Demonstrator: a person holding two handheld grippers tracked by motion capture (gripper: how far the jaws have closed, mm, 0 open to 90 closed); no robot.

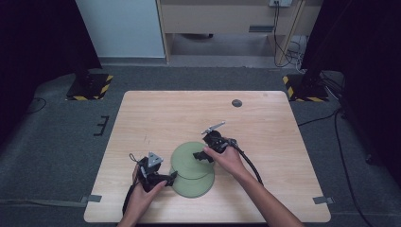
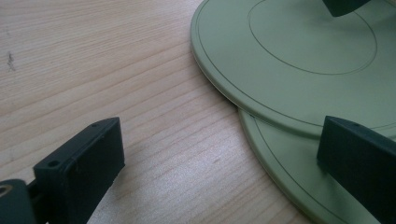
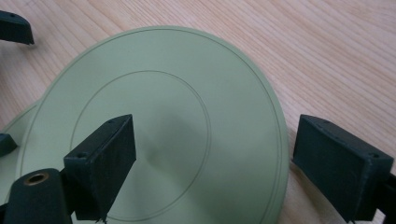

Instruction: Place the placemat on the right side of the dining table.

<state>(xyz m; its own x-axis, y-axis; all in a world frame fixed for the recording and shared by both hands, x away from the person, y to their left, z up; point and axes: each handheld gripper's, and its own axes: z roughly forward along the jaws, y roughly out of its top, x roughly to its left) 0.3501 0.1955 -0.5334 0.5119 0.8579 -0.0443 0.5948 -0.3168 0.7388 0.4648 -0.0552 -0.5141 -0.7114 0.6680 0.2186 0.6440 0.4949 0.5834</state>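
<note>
Currently, two green plates are seen on the wooden table (image 1: 156,118), toward the 6 o'clock edge, and they overlap: the upper plate (image 1: 189,158) lies partly on the lower plate (image 1: 196,185), toward 12 o'clock of it. The left gripper (image 1: 163,178) is held at 9 o'clock of the lower plate, with its jaws spread; one jaw is over bare wood and the other over the lower plate's rim. The right gripper (image 1: 201,156) is held at 3 o'clock of the upper plate, its jaws spread wide on both sides of that plate's rim, and nothing is pinched.
</note>
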